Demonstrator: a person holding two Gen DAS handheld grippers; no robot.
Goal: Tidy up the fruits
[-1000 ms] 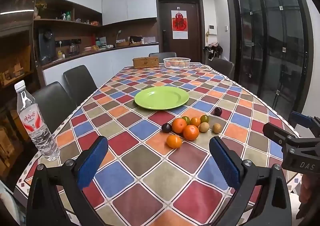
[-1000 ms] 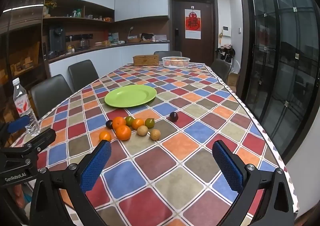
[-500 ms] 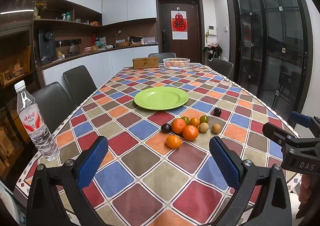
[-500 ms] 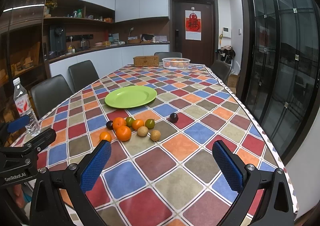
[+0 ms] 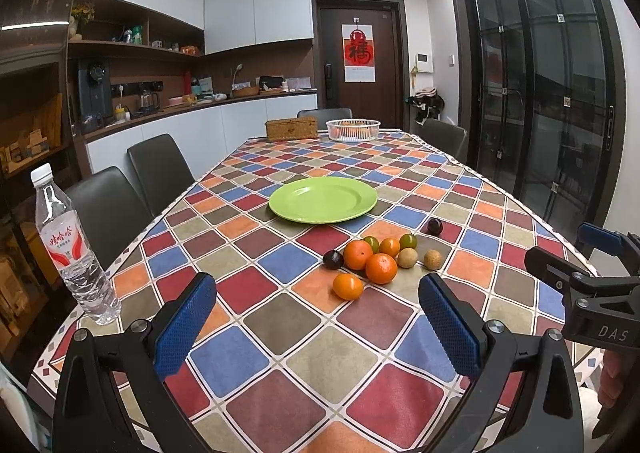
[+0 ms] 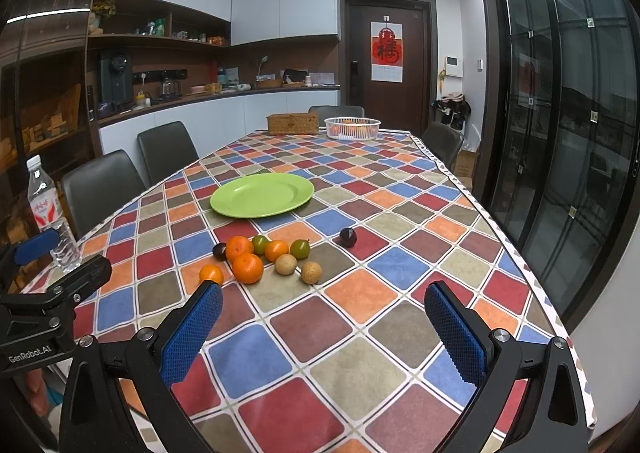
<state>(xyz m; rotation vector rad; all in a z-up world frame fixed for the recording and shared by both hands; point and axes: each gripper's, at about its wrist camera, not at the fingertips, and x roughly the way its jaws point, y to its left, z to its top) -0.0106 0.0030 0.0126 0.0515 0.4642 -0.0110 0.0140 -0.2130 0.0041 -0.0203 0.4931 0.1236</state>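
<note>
On the checked tablecloth: a loose cluster of small round fruits [image 5: 376,257] lies on the multicoloured diamond-pattern table cover [image 5: 280,337], just in front of the round lime-green plate [image 5: 323,199], which holds nothing.
Fruit mix: four orange mandarins, two green-and-red ones, two tan longan-like ones, one dark plum at the cluster's left edge, and a second dark plum [image 6: 348,237] sitting apart to the right.
Left gripper [image 5: 316,327]: blue-padded fingers spread wide, holding nothing, above the near table edge.
Right gripper [image 6: 322,329]: likewise spread wide with nothing between its fingers, well short of the fruit.
Handling, my guess: light, firm, smooth-skinned, and round enough to roll; the mandarins give a little, so a gentle squeeze.
Where to hold: across the widest middle, starting with the nearest mandarin [image 5: 348,286], which stands clear of its neighbours.
Writing: "DAS" on the right tool's body, "GenRobot.AI" on the left tool's body.
Clear plastic water bottle [image 5: 70,249]: red-and-white label with red Chinese characters, too small to read surely.
Door poster [image 6: 386,51]: red, one large Chinese character.
</note>
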